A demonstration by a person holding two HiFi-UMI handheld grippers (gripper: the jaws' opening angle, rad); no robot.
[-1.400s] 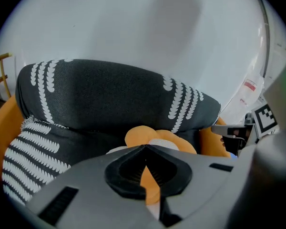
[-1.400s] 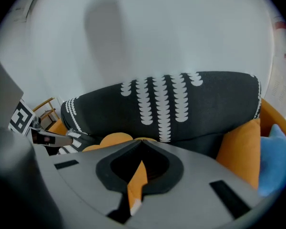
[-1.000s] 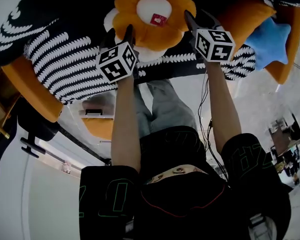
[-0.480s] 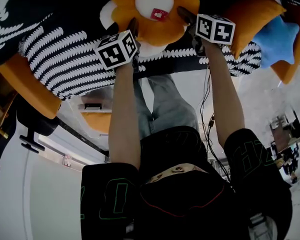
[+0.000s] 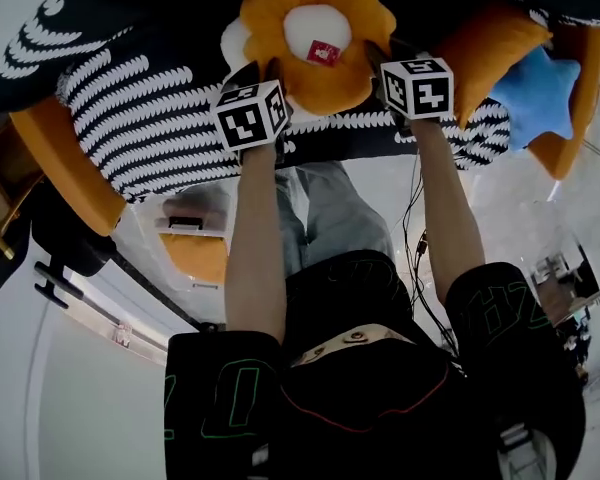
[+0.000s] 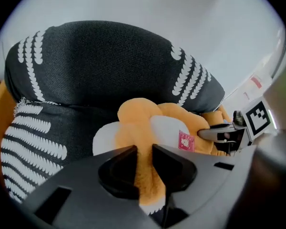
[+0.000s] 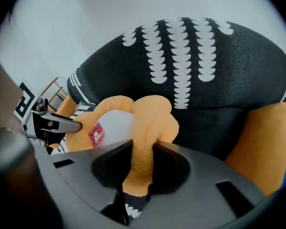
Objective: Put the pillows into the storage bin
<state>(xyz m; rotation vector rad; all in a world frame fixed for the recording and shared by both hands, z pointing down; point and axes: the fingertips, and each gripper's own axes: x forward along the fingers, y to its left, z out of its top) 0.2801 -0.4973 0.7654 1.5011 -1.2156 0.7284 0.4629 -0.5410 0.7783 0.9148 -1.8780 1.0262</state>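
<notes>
**Both hand-held grippers clamped on the flower pillow**

Left hand-held gripper (image 6: 144, 162): the jaws have just been closing. They now pinch an orange petal of the flower pillow (image 6: 157, 125), and the plush fills the narrow gap between the pads.

Right hand-held gripper (image 7: 143, 163): the jaws have likewise just been closing. They are clamped on a petal at the opposite side of the same pillow, with the plush squeezed thin between them.

In the head view the two grippers stand one at each side of the pillow. Both point steeply down at it, and each is held on an outstretched bare forearm. Each gripper view shows the other gripper's tip at the far edge of the pillow.

Flower pillow: orange petals around a white centre, with a small red tag (image 5: 322, 52) on that centre. A white plush part shows at its left edge. The pillow is against a large black cushion (image 5: 130, 118) patterned with rows of white scallops. I cannot tell whether it rests on that cushion or is raised clear of it.

Surroundings: the black cushion lies across an orange seat (image 5: 60, 158). Just to the right of the right gripper is an orange pillow (image 5: 490, 43). A blue star pillow (image 5: 535, 93) is just beside that one, at the seat's right end.
</notes>
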